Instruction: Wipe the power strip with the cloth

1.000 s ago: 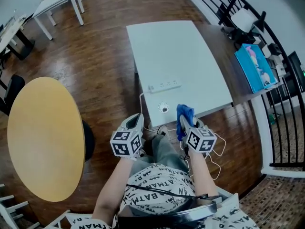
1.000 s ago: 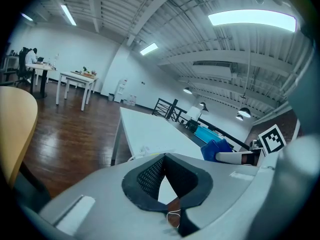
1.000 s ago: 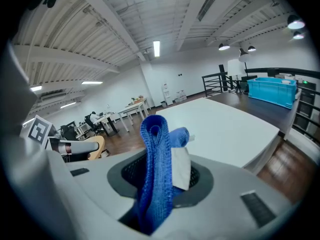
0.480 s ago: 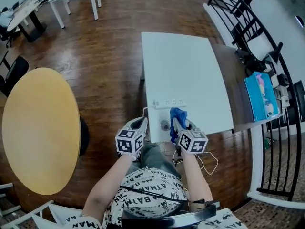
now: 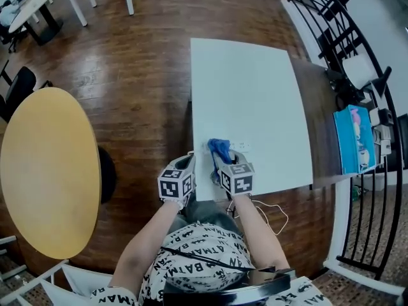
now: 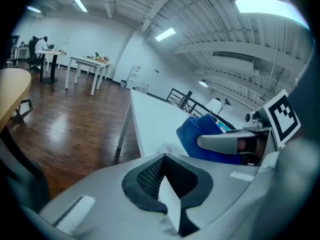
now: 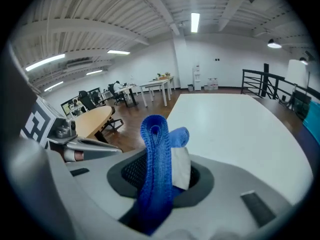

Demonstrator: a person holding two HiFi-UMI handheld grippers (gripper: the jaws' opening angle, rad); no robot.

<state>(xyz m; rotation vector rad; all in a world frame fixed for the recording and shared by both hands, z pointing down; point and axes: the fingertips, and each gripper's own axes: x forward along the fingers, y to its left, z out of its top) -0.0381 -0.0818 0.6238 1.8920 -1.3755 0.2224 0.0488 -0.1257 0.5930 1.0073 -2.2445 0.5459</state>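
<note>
In the head view, the power strip [image 5: 241, 147] lies on the white surface [image 5: 255, 88], close to that surface's near edge and towards its left side. The blue cloth [image 5: 219, 148] covers the strip's left end. The right gripper [image 5: 223, 160] reaches in over the surface's near edge with the cloth bunched at its tip. The left gripper [image 5: 186, 163] hangs just off the surface's left edge by the near corner, above the wooden floor [image 5: 140, 75]. A round yellow table [image 5: 48, 171] stands well to the left of the surface, and a blue box [image 5: 355, 139] sits on a dark side table beyond its right edge. In the left gripper view, the left gripper [image 6: 167, 181] has its jaws pressed together with nothing between them. Past them the surface [image 6: 150, 116] runs away, with the cloth [image 6: 200, 134] and the right gripper [image 6: 232, 141] to the right. In the right gripper view, the right gripper [image 7: 165, 179] is clamped on a folded loop of the cloth [image 7: 156, 154], which stands up above the jaws. The surface [image 7: 235, 124] spreads ahead, and the left gripper [image 7: 82, 146] shows off its left side.
</note>
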